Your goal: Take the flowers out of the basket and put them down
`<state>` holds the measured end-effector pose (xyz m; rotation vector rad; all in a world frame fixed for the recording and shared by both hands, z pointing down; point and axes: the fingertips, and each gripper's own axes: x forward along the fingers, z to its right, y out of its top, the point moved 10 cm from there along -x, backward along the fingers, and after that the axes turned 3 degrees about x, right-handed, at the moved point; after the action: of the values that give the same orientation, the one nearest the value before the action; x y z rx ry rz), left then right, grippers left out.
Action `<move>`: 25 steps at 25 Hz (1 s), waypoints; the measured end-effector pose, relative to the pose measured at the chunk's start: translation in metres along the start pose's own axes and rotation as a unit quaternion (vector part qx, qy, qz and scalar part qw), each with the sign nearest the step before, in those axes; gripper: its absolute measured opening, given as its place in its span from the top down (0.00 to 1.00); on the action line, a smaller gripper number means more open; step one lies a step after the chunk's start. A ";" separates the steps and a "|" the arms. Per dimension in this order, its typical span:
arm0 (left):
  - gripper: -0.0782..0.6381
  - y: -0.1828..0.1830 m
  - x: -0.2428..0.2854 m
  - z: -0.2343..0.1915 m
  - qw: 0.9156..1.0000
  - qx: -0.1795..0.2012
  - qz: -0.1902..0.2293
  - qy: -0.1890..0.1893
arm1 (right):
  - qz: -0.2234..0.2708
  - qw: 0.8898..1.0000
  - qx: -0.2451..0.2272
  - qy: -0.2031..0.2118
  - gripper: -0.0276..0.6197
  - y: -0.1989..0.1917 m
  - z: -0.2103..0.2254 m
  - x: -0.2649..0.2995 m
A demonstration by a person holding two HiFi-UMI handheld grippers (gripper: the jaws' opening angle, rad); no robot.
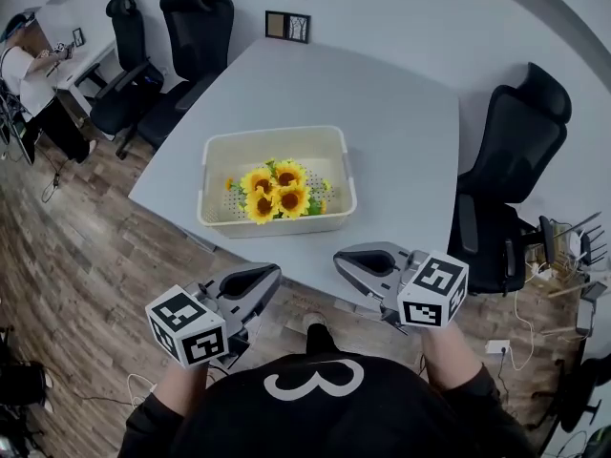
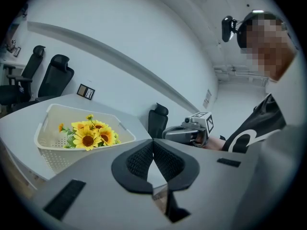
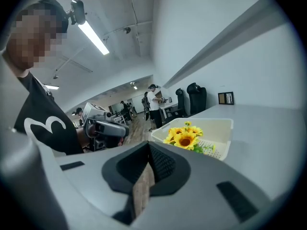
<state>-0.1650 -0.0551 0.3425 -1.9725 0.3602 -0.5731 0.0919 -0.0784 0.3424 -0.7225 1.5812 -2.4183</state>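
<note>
A bunch of yellow sunflowers [image 1: 276, 195] lies inside a cream plastic basket [image 1: 221, 150] on the grey table [image 1: 401, 132]. Both grippers hang off the table's near edge, in front of the basket and apart from it. My left gripper [image 1: 267, 275] is shut with nothing between its jaws; its own view shows the sunflowers [image 2: 89, 135] and basket [image 2: 52, 153] to the left. My right gripper [image 1: 346, 259] is shut and empty as well. The right gripper view has the sunflowers [image 3: 184, 136] in the basket [image 3: 218, 126] ahead to the right.
Black office chairs stand at the table's right [image 1: 516, 160] and far left [image 1: 196, 27]. A small picture frame [image 1: 287, 26] leans at the table's far end. A person [image 1: 29, 84] stands at a desk far left. Wooden floor [image 1: 76, 256] lies below the grippers.
</note>
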 end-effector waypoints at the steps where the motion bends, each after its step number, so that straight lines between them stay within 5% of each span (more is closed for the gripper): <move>1: 0.87 0.001 0.005 -0.005 1.000 -0.003 -0.004 0.003 | -0.001 1.000 -0.006 -0.001 0.94 0.003 0.010 0.003; 13: 0.87 0.026 0.040 -0.050 0.998 -0.020 -0.018 0.059 | -0.071 0.992 -0.100 0.033 0.94 0.041 0.109 0.050; 20: 0.87 0.033 0.029 -0.068 0.997 -0.028 -0.017 0.076 | -0.178 0.964 -0.190 0.046 0.88 0.036 0.122 0.084; 25: 0.87 0.040 0.012 -0.087 0.996 -0.032 -0.010 0.078 | -0.222 0.953 -0.198 0.047 0.85 0.033 0.129 0.097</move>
<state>-0.2023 -0.1442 0.3423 -1.9995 0.4597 -0.7388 0.0656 -0.2358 0.3837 -1.1572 2.1820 -2.4708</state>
